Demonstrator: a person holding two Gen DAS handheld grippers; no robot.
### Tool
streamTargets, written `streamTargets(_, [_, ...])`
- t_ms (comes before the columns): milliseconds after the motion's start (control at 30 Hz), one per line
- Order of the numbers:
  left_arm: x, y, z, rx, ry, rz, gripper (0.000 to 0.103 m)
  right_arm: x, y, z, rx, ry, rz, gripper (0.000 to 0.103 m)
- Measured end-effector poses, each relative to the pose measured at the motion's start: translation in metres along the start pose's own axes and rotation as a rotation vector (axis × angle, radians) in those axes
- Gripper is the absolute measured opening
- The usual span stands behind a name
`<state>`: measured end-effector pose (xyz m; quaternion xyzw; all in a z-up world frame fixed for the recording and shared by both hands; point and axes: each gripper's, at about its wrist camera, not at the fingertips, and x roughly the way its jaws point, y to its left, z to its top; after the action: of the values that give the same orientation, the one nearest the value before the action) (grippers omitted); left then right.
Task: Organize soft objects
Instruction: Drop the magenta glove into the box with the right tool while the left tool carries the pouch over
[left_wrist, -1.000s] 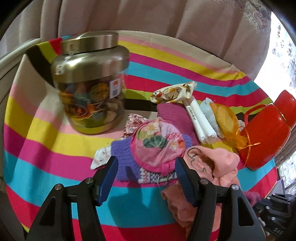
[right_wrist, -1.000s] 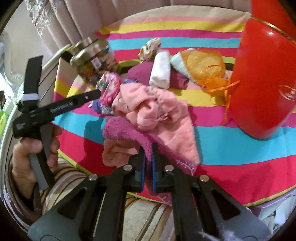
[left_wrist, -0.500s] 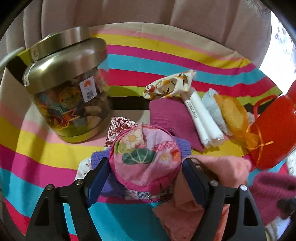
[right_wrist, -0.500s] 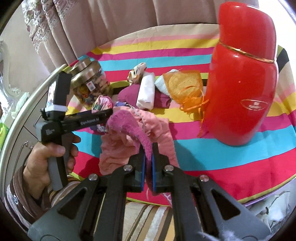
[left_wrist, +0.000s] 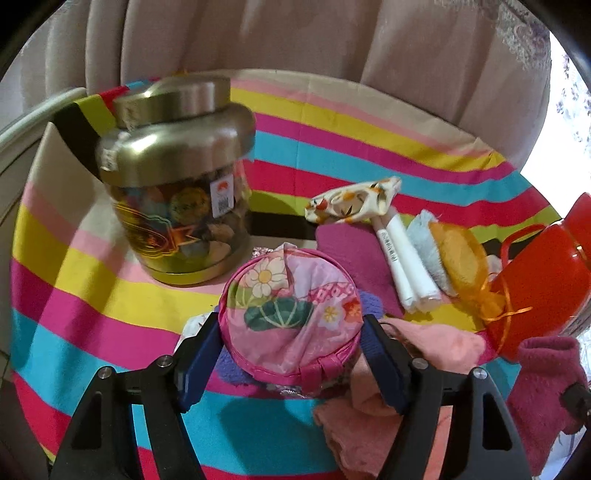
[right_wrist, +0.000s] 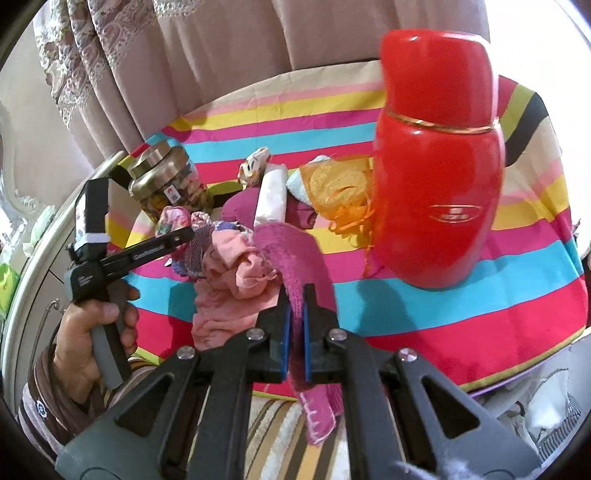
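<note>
My left gripper (left_wrist: 290, 326) is shut on a round pink floral pouch (left_wrist: 290, 314) and holds it above the pile of soft things; it also shows in the right wrist view (right_wrist: 173, 221). My right gripper (right_wrist: 294, 323) is shut on a magenta knitted cloth (right_wrist: 295, 266), lifted off the pile; this cloth shows at the lower right of the left wrist view (left_wrist: 543, 387). A salmon-pink garment (right_wrist: 229, 273) lies under it. A purple knit piece (left_wrist: 229, 365), a dark magenta cloth (left_wrist: 351, 247), white rolls (left_wrist: 406, 266) and a patterned pouch (left_wrist: 354, 199) lie behind.
A gold-lidded jar (left_wrist: 177, 184) of sweets stands at the left on the striped tablecloth (left_wrist: 92, 295). A tall red flask (right_wrist: 439, 162) stands at the right, with an orange mesh bag (right_wrist: 340, 188) beside it. Curtains (right_wrist: 221, 48) hang behind the table.
My left gripper closed in on the floral pouch and raised it. My right gripper lifted the magenta cloth up and back off the pink garment.
</note>
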<state>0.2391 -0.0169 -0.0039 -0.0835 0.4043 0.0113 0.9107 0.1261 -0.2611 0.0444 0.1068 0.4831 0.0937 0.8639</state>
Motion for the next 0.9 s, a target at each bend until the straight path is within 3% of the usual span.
streamTargets(267, [-0.043, -0.024, -0.007, 0.010, -0.057, -0.075, 0.074, -0.037, -0.022, -0.006, 0.037, -0.038, -0.046, 0.008])
streamTargets(600, [-0.092, -0.112, -0.031, 0.134, -0.058, -0.260, 0.074, -0.106, -0.081, -0.030, 0.116, -0.079, -0.181, 0.008])
streamTargets(900, [-0.116, -0.191, -0.059, 0.270, -0.036, -0.377, 0.074, -0.136, -0.127, -0.078, 0.199, -0.001, -0.255, 0.008])
